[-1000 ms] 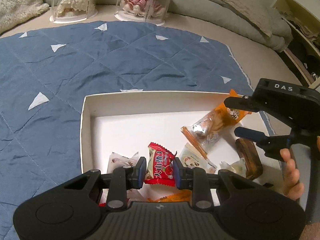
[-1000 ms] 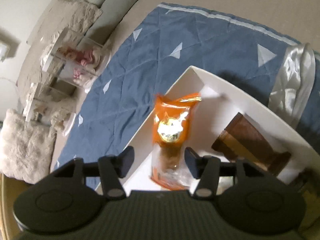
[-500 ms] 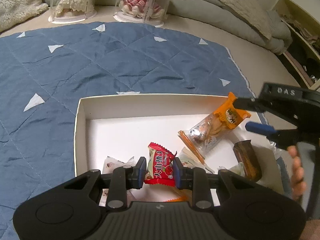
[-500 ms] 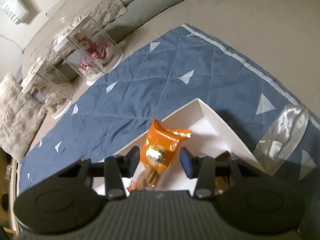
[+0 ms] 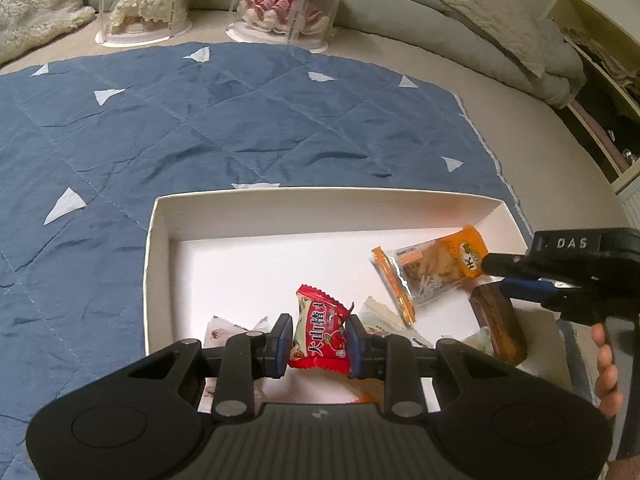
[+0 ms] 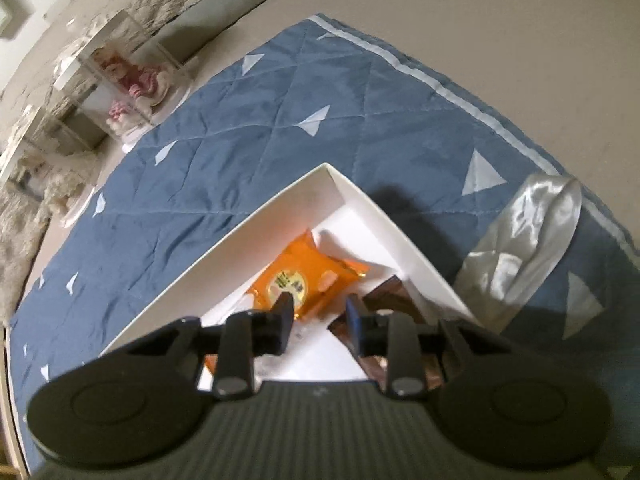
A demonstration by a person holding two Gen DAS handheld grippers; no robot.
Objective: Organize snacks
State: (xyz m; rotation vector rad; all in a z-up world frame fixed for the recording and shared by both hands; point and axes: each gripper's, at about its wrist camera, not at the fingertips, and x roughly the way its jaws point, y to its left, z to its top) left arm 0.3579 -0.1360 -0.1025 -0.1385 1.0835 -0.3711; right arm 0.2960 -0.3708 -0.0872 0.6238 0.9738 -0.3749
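Blue quilted mat (image 5: 240, 128) with white triangles covers the floor, and two clear cases with dolls (image 5: 280, 8) stand at its far edge. On the mat sits a white box (image 5: 158, 264) with snacks in it.

One second ago the right tongs held the orange snack bag up above the box. Half a second ago the bag was still between their fingers. Now the orange snack bag (image 5: 432, 268) lies flat on the box floor at the far right, next to a brown wrapped bar (image 5: 500, 320). The right tongs (image 6: 318, 312) stand partly open with nothing between them, just above the bag. So the bag has been let go, and that snack now looks put away.

The left tongs (image 5: 320, 336) have not changed. They stay pinched on the red candy packet (image 5: 320, 332), which stands up between the fingers over the near part of the box. A few pale wrappers (image 5: 228, 326) lie under and beside it.

It looks like the red packet is next to be placed. There is lots of bare white floor in the far left of the box. The right tongs are free to pick another snack.
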